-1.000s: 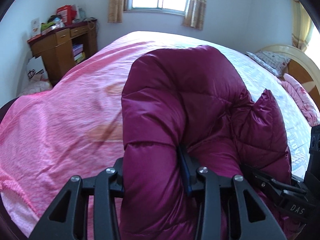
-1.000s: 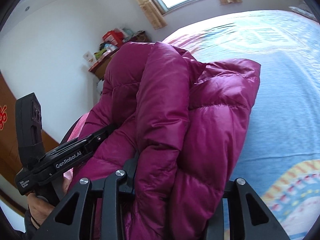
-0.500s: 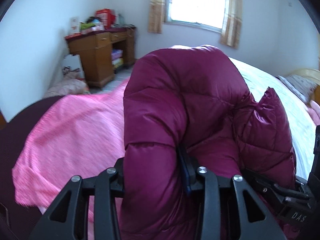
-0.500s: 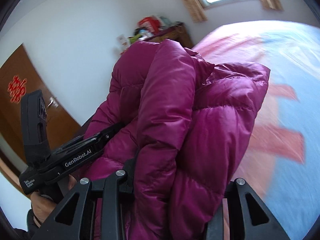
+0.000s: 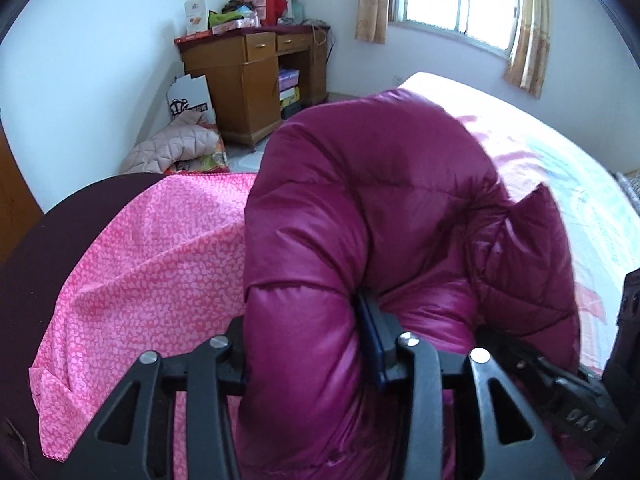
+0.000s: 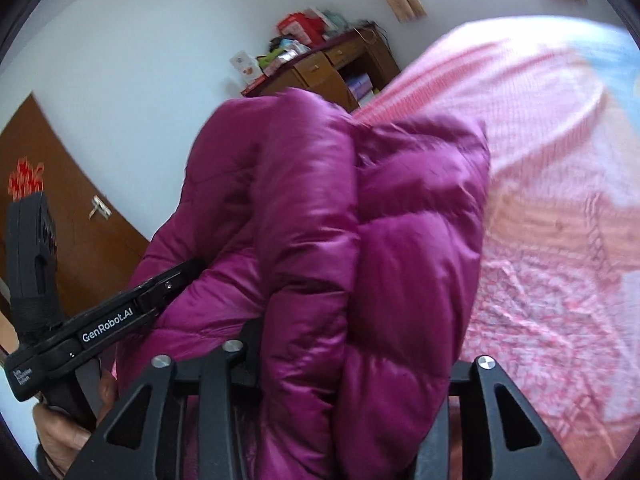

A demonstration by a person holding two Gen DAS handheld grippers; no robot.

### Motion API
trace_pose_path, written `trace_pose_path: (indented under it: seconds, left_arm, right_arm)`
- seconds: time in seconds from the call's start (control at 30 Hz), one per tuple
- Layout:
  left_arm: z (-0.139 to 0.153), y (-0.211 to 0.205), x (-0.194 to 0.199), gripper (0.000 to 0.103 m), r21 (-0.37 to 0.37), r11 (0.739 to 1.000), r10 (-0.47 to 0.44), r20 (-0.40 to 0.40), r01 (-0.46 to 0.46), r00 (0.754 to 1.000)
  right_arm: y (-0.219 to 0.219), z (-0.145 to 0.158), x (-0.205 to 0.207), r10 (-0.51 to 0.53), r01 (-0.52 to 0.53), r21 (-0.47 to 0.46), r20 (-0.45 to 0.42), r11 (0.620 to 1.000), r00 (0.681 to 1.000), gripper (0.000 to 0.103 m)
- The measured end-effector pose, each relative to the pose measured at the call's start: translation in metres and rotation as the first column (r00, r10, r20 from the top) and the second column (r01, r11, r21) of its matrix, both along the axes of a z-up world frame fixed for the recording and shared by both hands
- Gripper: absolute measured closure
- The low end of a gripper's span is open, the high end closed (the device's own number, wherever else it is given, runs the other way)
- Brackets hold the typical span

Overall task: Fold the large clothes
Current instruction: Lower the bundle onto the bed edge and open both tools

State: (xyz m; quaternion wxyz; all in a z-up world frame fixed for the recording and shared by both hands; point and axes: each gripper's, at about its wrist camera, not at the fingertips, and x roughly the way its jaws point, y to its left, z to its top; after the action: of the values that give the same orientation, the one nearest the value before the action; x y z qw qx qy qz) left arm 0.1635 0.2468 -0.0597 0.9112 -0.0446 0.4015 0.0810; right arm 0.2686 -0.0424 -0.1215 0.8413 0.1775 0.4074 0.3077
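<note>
Swung since a second ago from mid-bed toward the wooden desk, left view: left gripper clamped on magenta down jacket, jaws just eased wider, padding bulging between and above them. Right view: right gripper likewise gripping jacket folds over the pink bedspread, jaws just widened, fabric between.

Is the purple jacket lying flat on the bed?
No, the jacket is bunched up and held above the pink bed cover by the left gripper.
</note>
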Motion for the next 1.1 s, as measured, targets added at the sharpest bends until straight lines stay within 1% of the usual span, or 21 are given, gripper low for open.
trace_pose_path:
  seconds: [0.13,0.23,0.3,0.33,0.4,0.43,0.47,0.5,0.53,0.6,0.63,0.67,0.73,0.8,0.83,0.87,0.93,1.0,1.1]
  left_arm:
    - [-0.004,-0.006,0.005,0.054,0.077,0.997,0.004,-0.016,-0.003,1.000]
    - [-0.004,-0.002,0.005,0.052,0.082,0.997,0.002,-0.014,-0.001,1.000]
    - [-0.004,0.000,0.004,0.052,0.077,0.997,0.002,-0.011,-0.001,1.000]
    - [-0.003,-0.002,0.003,0.052,0.077,0.997,0.003,-0.009,-0.003,1.000]
    - [-0.002,-0.001,0.003,0.052,0.077,0.997,0.004,-0.008,-0.004,1.000]
    - [-0.002,-0.001,0.003,0.052,0.076,0.997,0.006,-0.007,-0.005,1.000]
    - [-0.002,-0.001,0.003,0.052,0.075,0.997,0.006,-0.006,-0.006,1.000]
    - [-0.002,0.000,0.004,0.052,0.076,0.997,0.007,-0.005,-0.006,1.000]
    - [-0.002,0.000,0.004,0.052,0.077,0.997,0.007,-0.004,-0.007,1.000]
    - [-0.002,-0.001,0.003,0.052,0.081,0.997,0.008,-0.003,-0.008,1.000]
    - [-0.002,-0.001,0.003,0.052,0.083,0.996,0.008,-0.003,-0.008,1.000]
    - [-0.002,-0.001,0.003,0.052,0.085,0.996,0.008,-0.003,-0.008,1.000]
    - [-0.001,-0.002,0.002,0.052,0.083,0.997,0.007,-0.004,-0.007,1.000]
    - [-0.001,-0.003,0.001,0.051,0.080,0.997,0.007,-0.004,-0.007,1.000]
    - [-0.001,-0.004,0.001,0.050,0.081,0.997,0.005,-0.004,-0.005,1.000]
    - [-0.001,-0.005,0.001,0.049,0.085,0.996,0.003,-0.003,-0.003,1.000]
    - [-0.001,-0.009,0.001,0.048,0.101,0.995,-0.002,-0.003,0.003,1.000]
    - [-0.001,-0.014,0.001,0.047,0.125,0.992,0.003,0.000,-0.003,1.000]
    - [-0.003,-0.018,0.004,0.046,0.147,0.989,0.014,-0.007,-0.013,1.000]
  right_arm:
    - [0.002,0.002,0.003,0.000,0.000,-0.005,-0.012,1.000,1.000,0.057]
    - [-0.004,0.009,-0.002,-0.031,0.031,0.006,-0.013,1.000,0.999,0.051]
    - [-0.017,0.016,-0.012,-0.082,0.083,0.037,-0.009,0.996,0.997,0.051]
    - [-0.024,0.021,-0.019,-0.116,0.116,0.036,0.006,0.993,0.993,0.051]
    - [-0.034,0.038,-0.038,-0.218,0.220,-0.013,0.084,0.975,0.972,0.051]
    - [-0.036,0.050,-0.047,-0.251,0.260,-0.045,0.143,0.965,0.957,0.051]
    - [-0.033,0.062,-0.053,-0.252,0.269,-0.068,0.198,0.961,0.947,0.051]
    - [-0.026,0.074,-0.056,-0.229,0.258,-0.097,0.243,0.961,0.943,0.051]
    - [-0.013,0.086,-0.056,-0.186,0.235,-0.150,0.285,0.960,0.940,0.053]
    - [0.017,0.101,-0.051,-0.088,0.180,-0.259,0.333,0.949,0.939,0.064]
    - [0.029,0.103,-0.048,-0.044,0.145,-0.288,0.332,0.947,0.942,0.072]
    - [0.039,0.102,-0.041,-0.019,0.120,-0.302,0.317,0.946,0.948,0.075]
    - [0.054,0.094,-0.024,-0.009,0.104,-0.335,0.272,0.936,0.962,0.077]
    - [0.053,0.079,-0.010,-0.037,0.113,-0.360,0.213,0.926,0.976,0.077]
    - [0.048,0.067,-0.003,-0.062,0.121,-0.367,0.170,0.922,0.984,0.077]
    - [0.042,0.057,0.002,-0.082,0.126,-0.359,0.135,0.925,0.987,0.081]
    - [0.032,0.042,0.008,-0.110,0.135,-0.325,0.095,0.936,0.989,0.082]
    - [0.027,0.033,0.008,-0.116,0.139,-0.309,0.092,0.941,0.989,0.082]
    - [0.032,0.026,0.008,-0.093,0.134,-0.341,0.134,0.930,0.987,0.083]
